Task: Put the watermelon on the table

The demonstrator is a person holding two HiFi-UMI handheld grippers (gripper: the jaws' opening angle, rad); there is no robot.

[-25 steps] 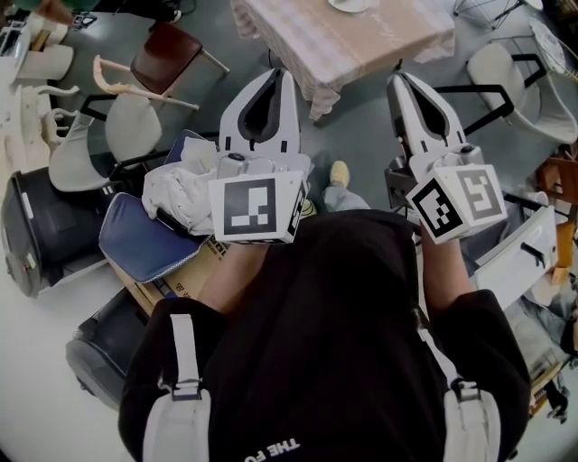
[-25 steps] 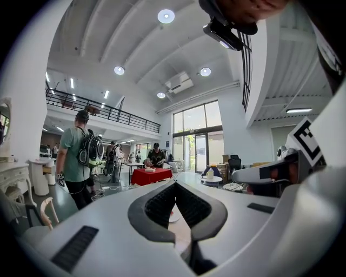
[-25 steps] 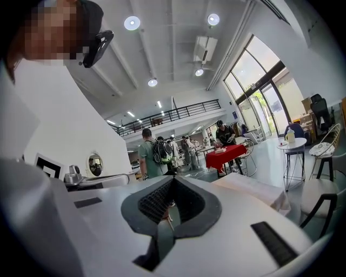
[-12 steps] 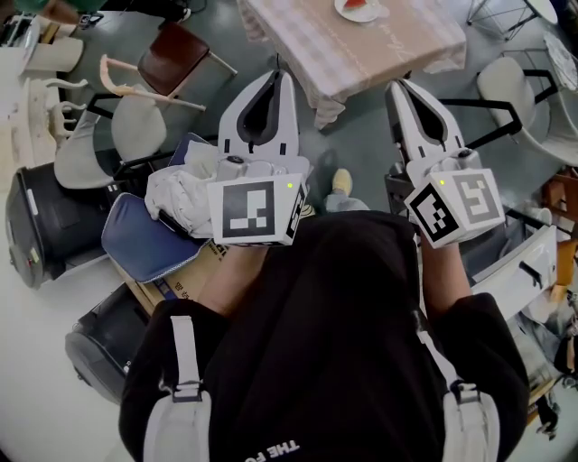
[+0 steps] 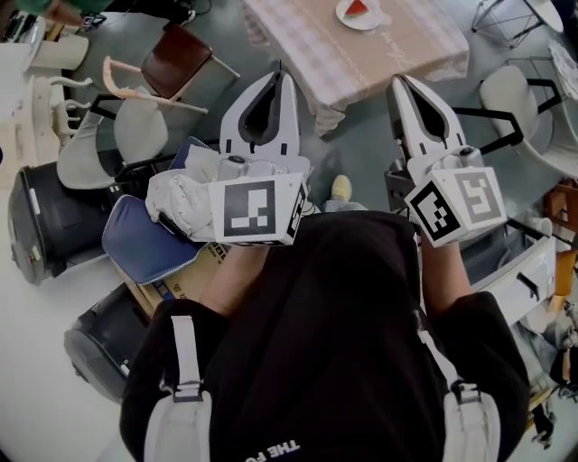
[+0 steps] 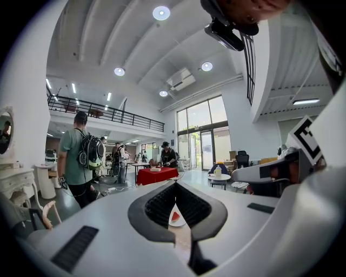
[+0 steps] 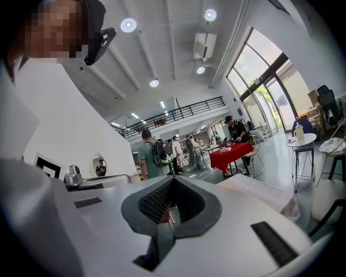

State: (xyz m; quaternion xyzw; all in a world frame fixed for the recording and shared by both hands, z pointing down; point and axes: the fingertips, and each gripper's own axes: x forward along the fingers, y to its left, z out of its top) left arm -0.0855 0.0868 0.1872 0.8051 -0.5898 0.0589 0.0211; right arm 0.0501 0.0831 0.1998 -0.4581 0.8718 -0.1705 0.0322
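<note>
In the head view the left gripper (image 5: pixel 279 76) and the right gripper (image 5: pixel 396 83) are seen held out side by side, each with its jaws brought together at the tips and nothing clamped between them. Ahead of both, a little nearer the right gripper's line, the table (image 5: pixel 379 54) with its pale checked cloth is found. On it sits a white plate (image 5: pixel 346 17) carrying the watermelon (image 5: pixel 358 7), a red slice well beyond either tip. A brown chair (image 5: pixel 173 54) is noted off to the left of the left gripper. Over to the left gripper view: the left gripper (image 6: pixel 174 186) is shown closed tip to tip, and through the hollow behind the tips the watermelon (image 6: pixel 174 216) on its plate (image 6: pixel 178 223) is framed almost dead ahead, far off and untouched. In the right gripper view the right gripper (image 7: pixel 173 180) is likewise shut and empty. The table (image 7: pixel 257 189) is caught to its right, near but not reached, and the slice cannot be made out there. As for progress, nothing is judged done as yet: with the slice lying on its plate, the approach, the opening of a claw, the pickup and the setting down on the cloth all appear to be left.
</note>
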